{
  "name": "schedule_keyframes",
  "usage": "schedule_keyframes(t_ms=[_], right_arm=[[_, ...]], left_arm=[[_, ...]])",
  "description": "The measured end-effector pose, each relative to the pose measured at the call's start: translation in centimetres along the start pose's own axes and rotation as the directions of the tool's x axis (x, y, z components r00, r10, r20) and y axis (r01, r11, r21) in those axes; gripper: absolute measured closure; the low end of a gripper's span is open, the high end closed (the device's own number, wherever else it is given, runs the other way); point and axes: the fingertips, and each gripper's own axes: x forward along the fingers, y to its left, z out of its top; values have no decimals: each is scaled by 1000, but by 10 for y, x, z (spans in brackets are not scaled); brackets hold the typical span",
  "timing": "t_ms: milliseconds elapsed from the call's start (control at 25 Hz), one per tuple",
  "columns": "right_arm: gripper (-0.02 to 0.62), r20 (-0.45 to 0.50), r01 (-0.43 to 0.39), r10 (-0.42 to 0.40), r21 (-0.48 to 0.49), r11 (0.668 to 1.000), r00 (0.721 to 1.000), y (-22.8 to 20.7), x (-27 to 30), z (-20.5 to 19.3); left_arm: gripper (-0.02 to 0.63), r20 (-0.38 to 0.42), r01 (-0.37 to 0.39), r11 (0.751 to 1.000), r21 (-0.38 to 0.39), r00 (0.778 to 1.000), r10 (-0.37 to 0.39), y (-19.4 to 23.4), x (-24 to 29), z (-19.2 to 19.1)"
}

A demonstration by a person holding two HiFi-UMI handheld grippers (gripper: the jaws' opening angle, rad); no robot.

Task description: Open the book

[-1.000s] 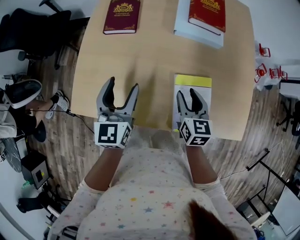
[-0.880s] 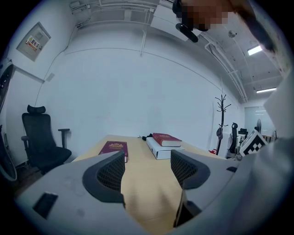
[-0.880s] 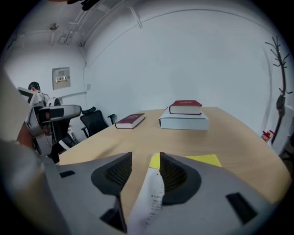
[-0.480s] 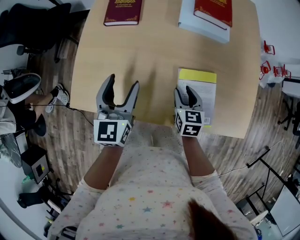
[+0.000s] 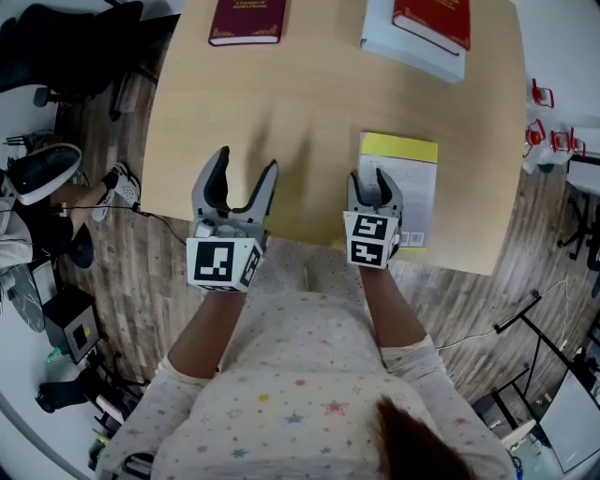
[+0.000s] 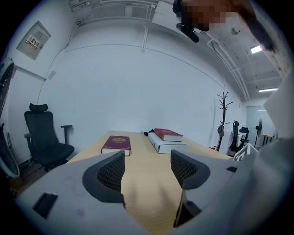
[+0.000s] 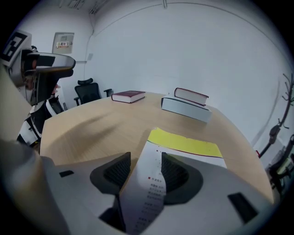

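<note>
The book [image 5: 412,187] with a white cover and a yellow band lies at the table's near right edge; the right gripper view shows it too [image 7: 188,143]. My right gripper [image 5: 370,178] sits at the book's left near corner, its jaws drawn close on the cover's edge. In the right gripper view the cover [image 7: 148,183] curls up between the jaws of the right gripper [image 7: 145,167]. My left gripper [image 5: 246,164] hovers over bare tabletop left of the book, open and empty [image 6: 147,167].
A maroon book [image 5: 246,21] lies at the far left of the wooden table [image 5: 309,103]. A red book [image 5: 433,19] rests on a white box [image 5: 412,52] at the far right. An office chair [image 5: 66,47] stands left of the table.
The right gripper's jaws have narrowed from wide open onto the book's left near edge, and the cover has lifted. The left gripper has stayed put.
</note>
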Motion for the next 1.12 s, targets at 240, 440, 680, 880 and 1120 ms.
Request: schedule_keyframes(t_ms=[240,440,680,880,1120], right_arm=[[393,-14,16,-17,-27,999,1000,0,5,-7],[393,-13,22,-22,-36,999,1000,0,5,-8],[397,-6,23,-24,-43,999,1000,-1,6,-7],[418,8,24,-23,-60,998,1000,0,2,-3],[461,28,14,-12,-68,998,1000,3,-6,0]], left_arm=[[319,-1,-5,1000,-4,1000,5,1,-3,-1],[319,2,-9,1000,-3,1000,9,-1,-7,-2],[319,4,-16,1000,-3,1000,16,-1,-11,0],[319,7,-19,1000,-1,1000,19,0,-15,2],[319,10,-23,1000,-5,1000,23,0,-22,3]])
